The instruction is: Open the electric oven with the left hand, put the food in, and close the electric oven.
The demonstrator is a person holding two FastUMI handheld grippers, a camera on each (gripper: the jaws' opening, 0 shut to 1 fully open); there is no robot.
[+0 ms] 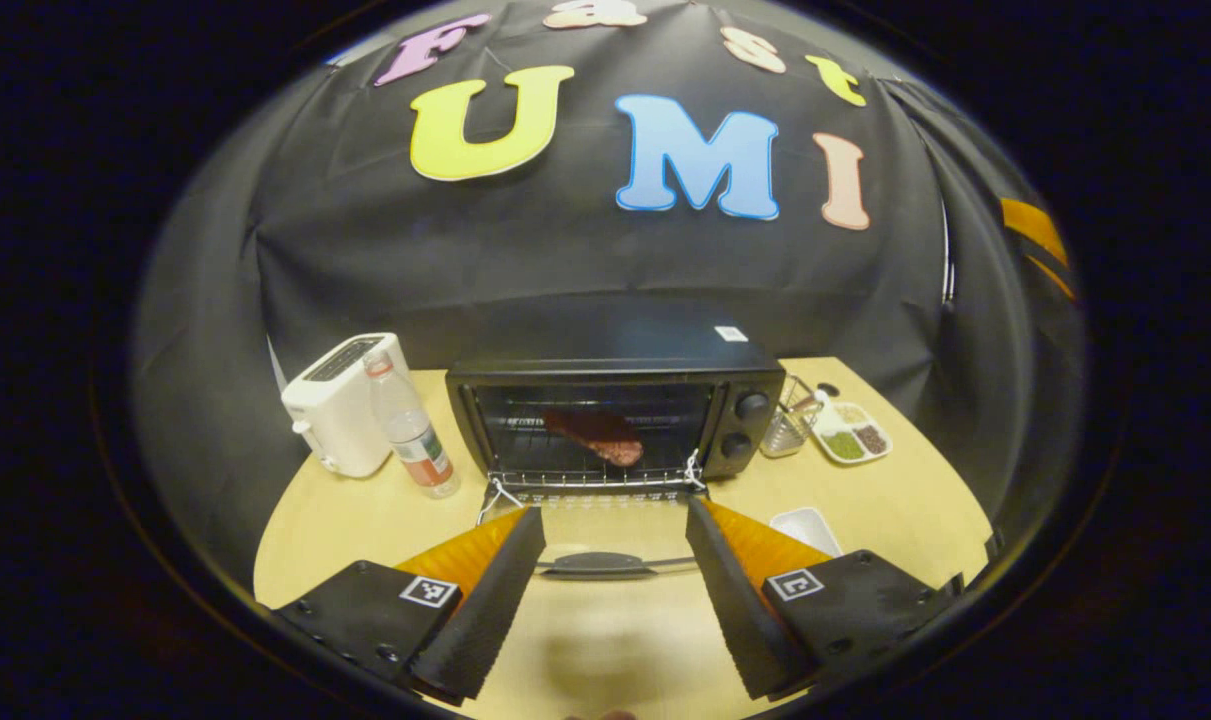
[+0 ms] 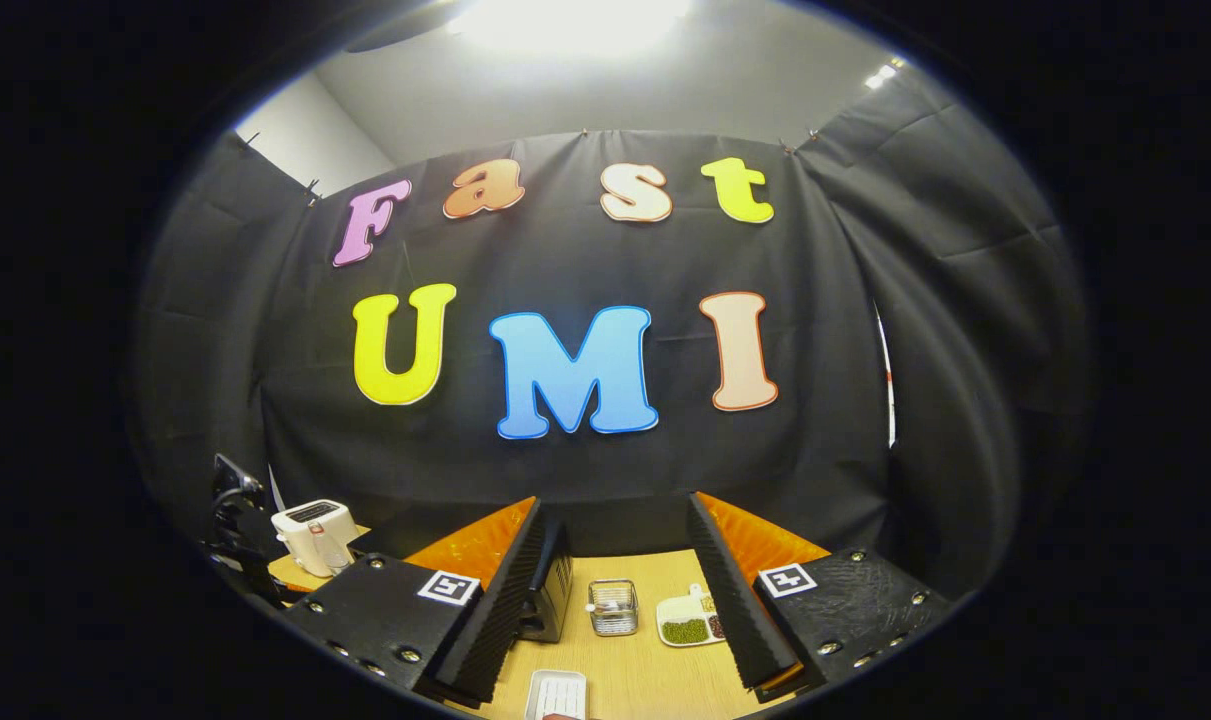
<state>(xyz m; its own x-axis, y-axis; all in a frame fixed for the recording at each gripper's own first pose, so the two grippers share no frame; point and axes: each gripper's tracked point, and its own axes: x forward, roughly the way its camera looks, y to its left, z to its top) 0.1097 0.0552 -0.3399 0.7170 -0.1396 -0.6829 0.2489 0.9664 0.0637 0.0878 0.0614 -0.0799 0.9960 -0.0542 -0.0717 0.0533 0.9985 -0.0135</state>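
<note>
Your left gripper view faces the front of the black electric oven squarely, from close range and slightly above the light wooden table, looking forward and a little downward. Your right gripper view sits to the right of the oven, tilted upward, so the booth wall and ceiling take most of it and the table appears low. Both views share the white toaster, the wire basket, the divided white dish of seasonings and the small white tray.
</note>
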